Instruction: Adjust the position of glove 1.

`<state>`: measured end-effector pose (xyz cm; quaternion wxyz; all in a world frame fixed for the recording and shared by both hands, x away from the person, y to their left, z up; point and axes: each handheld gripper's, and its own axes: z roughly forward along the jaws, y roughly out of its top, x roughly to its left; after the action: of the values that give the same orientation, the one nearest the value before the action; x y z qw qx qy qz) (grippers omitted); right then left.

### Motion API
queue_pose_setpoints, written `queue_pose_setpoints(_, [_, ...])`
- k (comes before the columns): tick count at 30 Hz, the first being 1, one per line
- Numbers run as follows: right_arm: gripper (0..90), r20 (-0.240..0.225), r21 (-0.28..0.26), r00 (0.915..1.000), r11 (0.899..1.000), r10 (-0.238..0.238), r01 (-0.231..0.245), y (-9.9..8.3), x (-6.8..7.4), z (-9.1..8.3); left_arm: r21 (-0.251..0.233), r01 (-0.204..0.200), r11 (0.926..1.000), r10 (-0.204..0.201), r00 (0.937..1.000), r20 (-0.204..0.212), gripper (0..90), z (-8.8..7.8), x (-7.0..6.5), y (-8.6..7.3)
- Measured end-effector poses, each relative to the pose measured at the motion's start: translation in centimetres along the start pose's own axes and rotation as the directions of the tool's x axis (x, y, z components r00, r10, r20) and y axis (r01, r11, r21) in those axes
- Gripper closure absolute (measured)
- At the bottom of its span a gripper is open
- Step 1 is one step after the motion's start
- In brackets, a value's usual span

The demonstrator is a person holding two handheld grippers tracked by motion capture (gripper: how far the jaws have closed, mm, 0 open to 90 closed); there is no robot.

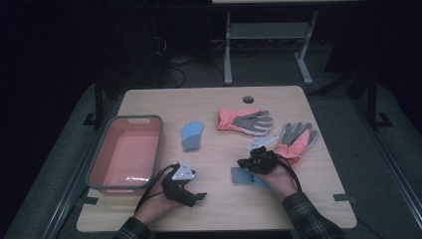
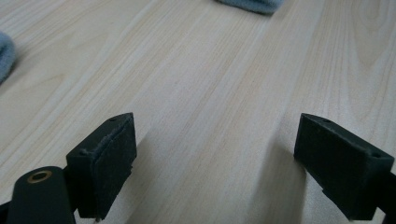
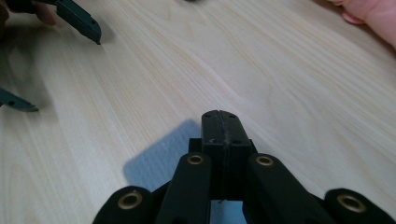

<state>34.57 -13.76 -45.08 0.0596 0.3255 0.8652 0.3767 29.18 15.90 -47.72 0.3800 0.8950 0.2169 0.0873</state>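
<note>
My right gripper (image 1: 244,163) sits right of the table's middle, pointing left. Its jaws are shut in the right gripper view (image 3: 220,123), and a blue glove (image 3: 156,161) hangs just under them, caught by its edge. From above, that glove (image 1: 246,177) shows beneath the person's right hand. My left gripper (image 1: 196,191) rests near the front edge and is open, with bare wood between its pads (image 2: 215,158). Its two jaws (image 3: 60,65) also appear far off in the right gripper view. A second blue glove (image 1: 191,134) lies at the table's middle.
A pink basin (image 1: 98,162) with a grey rim stands at the left of the wooden table (image 1: 214,102). Two orange gloves with grey palms lie at the back right, one (image 1: 246,121) farther and one (image 1: 297,139) beside my right hand. A cable hole (image 1: 248,99) is near the far edge.
</note>
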Motion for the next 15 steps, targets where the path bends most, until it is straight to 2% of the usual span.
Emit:
queue_pose_setpoints(5, [90.0, -0.010, 0.036, 0.9999, 0.999, -0.011, 0.012, 0.1, 0.5, 1.1, 0.000, 0.000, 1.0000, 0.000, 1.0000, 0.000, 12.5, 0.0, 0.0, 0.0])
queue_pose_setpoints(8, [90.0, -0.035, 0.032, 0.9993, 0.999, -0.016, 0.017, 0.1, 0.9, 1.3, 0.000, 0.000, 1.0000, 0.000, 1.0000, 0.000, 12.5, 0.0, 0.0, 0.0])
queue_pose_setpoints(14, [90.0, -0.099, 0.036, 0.9915, 0.995, -0.085, 0.088, 0.2, 2.7, 1.9, 0.001, -0.006, 1.0000, 0.006, 1.0000, -0.002, 12.5, 0.0, 0.0, 0.0])
queue_pose_setpoints(15, [90.0, -0.113, 0.035, 0.9900, 0.995, -0.084, 0.089, 0.2, 3.1, 2.0, 0.001, -0.006, 1.0000, 0.006, 1.0000, -0.003, 12.5, 0.0, 0.0, 0.0])
